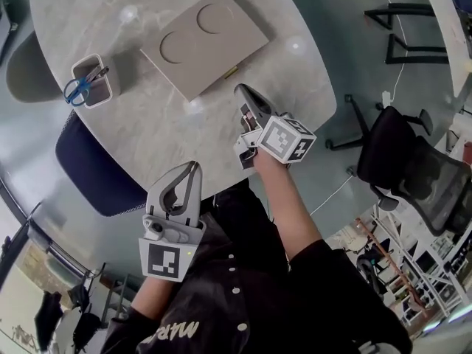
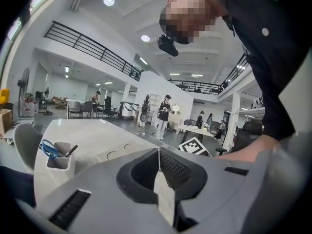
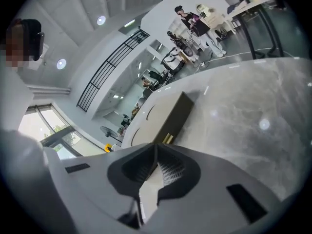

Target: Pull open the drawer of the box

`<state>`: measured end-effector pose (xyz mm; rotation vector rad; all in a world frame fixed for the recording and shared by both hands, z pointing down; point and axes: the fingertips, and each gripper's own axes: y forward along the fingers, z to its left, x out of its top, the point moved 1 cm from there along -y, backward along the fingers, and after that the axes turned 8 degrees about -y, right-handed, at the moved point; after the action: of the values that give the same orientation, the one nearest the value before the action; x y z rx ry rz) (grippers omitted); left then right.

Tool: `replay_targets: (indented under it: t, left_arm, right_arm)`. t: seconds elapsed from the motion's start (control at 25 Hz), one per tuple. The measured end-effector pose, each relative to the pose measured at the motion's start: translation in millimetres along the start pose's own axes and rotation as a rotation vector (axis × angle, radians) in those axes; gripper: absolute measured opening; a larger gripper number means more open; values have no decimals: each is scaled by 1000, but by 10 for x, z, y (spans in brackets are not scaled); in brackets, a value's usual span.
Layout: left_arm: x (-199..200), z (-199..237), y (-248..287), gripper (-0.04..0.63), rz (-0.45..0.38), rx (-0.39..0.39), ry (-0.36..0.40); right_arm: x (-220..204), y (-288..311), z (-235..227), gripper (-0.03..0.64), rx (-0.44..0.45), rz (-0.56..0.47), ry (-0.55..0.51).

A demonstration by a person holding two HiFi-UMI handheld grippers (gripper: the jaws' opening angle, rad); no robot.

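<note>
Lying flat on the pale, marble-veined table (image 1: 162, 124), the box (image 1: 205, 41) is a thin tan slab with two round recesses in its lid and a small brass tab (image 1: 231, 71) on its near edge. The right gripper (image 1: 241, 91) hangs near that tab without touching it, jaws pressed together on nothing. The left gripper (image 1: 194, 167), jaws likewise together and empty, sits back by the table's near rim. A white pen cup (image 1: 94, 82) holding blue scissors (image 1: 76, 91) stands off to the left.

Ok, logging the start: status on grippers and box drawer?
Left gripper shut, empty, near table edge. Right gripper shut, empty, just short of the box. Drawer looks shut, gold tab untouched. Nothing in the way.
</note>
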<state>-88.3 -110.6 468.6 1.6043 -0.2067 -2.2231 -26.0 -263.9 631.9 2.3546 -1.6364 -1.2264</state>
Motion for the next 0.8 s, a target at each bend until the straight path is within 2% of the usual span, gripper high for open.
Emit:
replay_targets:
  t: [0.2,0.32,0.8]
  left_arm:
    - [-130,-24,69,17,36,-11,-12]
    - [-183,-2,107,17,53,-12,-19]
    - [-267,55,219,17,87,9,-53]
  right_arm:
    - [-35,175,-119,5,-26,10,64]
    - [-49,262,-167,40,-38,23,81]
    - [-44,395,-211,31,-8,31,256]
